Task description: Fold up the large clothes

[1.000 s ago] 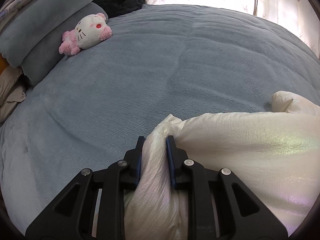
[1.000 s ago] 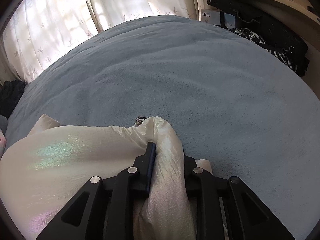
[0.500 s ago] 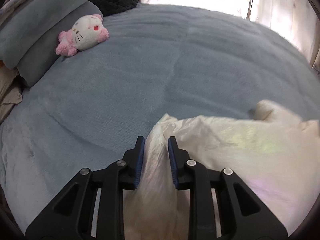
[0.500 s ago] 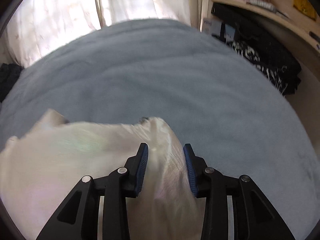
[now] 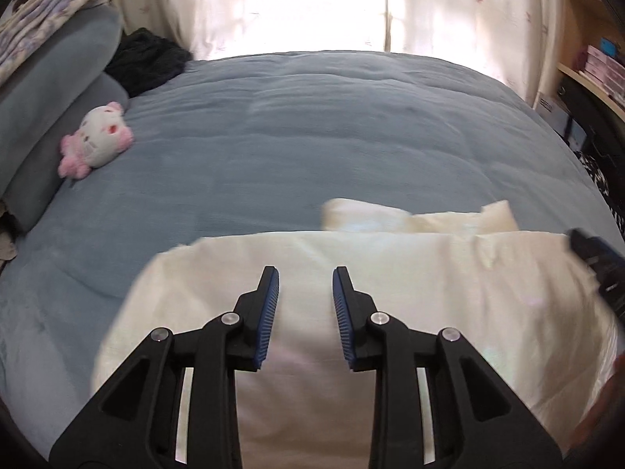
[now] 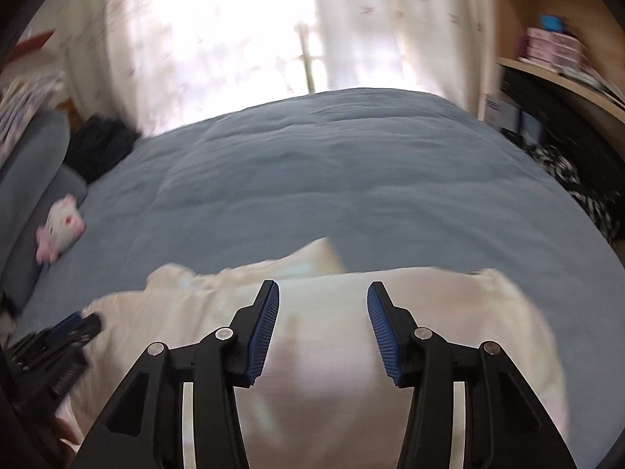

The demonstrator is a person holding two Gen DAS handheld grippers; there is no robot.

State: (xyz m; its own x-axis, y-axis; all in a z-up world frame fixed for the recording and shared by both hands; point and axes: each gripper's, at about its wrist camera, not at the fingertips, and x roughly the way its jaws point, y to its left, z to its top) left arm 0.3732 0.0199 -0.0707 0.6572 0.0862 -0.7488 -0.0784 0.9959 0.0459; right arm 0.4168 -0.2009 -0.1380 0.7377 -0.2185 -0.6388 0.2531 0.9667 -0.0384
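Cream, faintly shimmering fabric lies folded across the near part of the blue-grey bedspread, and that garment is where any trouble would start. At the far left, a pink-and-white plush toy sits against the grey pillows, well apart from the cloth and unlikely to interfere. Next, the left gripper hovers over the left half of the garment with its blue pads parted and still spreading; the cloth shows behind the gap, but neither pad appears to press it, so nothing is pinched. Further right, the right gripper stands wider, its jaws also opening, with fabric visible below the gap and no grip on it. Both pictures are blurred, so exact contact is hard to confirm. The slick, light material looks likely to slide, and the folded top layer could creep back or spring open now that nothing pins it. A pad catching a wrinkle on the way off could drag the edge and skew the fold. Two lumpy ends poke out beyond the far edge, probably sleeves or a collar, and could make the next fold bulge unevenly. At the far right, the cluttered shelf stays clear of the work.
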